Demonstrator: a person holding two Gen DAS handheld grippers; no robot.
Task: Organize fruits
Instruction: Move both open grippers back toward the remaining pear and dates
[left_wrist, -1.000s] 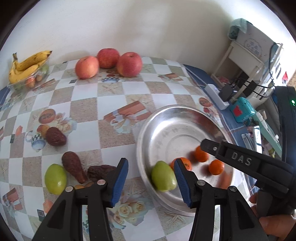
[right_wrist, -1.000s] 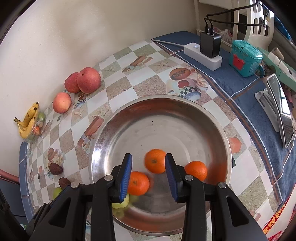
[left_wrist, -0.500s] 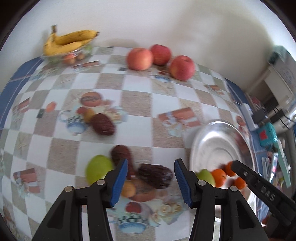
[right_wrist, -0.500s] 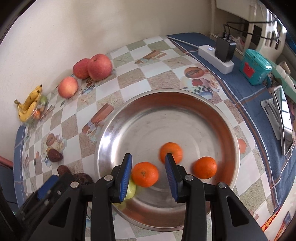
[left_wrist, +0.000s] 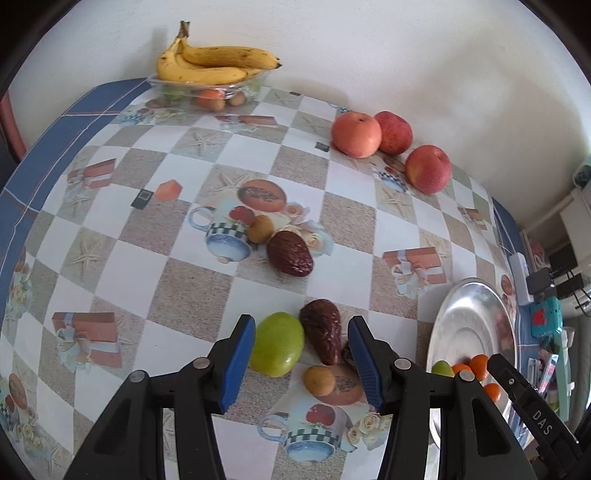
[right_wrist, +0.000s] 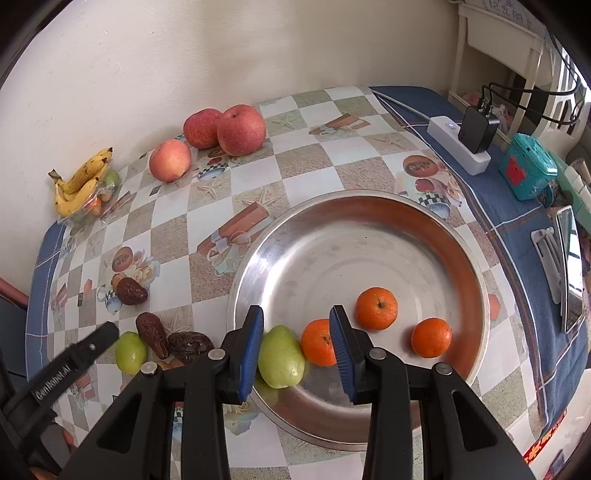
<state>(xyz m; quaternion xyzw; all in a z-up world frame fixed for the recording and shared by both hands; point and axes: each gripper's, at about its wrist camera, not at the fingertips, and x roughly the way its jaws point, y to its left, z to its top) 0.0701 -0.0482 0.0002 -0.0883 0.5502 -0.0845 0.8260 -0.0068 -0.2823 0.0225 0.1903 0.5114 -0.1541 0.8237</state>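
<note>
1. Bowl (right_wrist: 476, 258), lower right of the right view, holding three oranges and one green fruit.
2. Left gripper (left_wrist: 301, 360): fingers wide, empty, above green fruit (left_wrist: 277, 343), lower centre.
3. Centre on it, clear of date (left_wrist: 322, 334) touching it.
4. Right gripper (right_wrist: 296, 349): narrow, empty.

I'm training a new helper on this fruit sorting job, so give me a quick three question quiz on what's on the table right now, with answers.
1. How many oranges lie in the metal bowl?
2. True or false: the bananas are in the metal bowl.
3. Which fruit lies on the tablecloth in front of the left claw? A) a red apple B) a green fruit C) an orange

Key:
1. Three oranges, beside one green fruit.
2. False. They rest on a clear dish by the wall.
3. B, a green fruit, next to a dark brown fruit.
</note>
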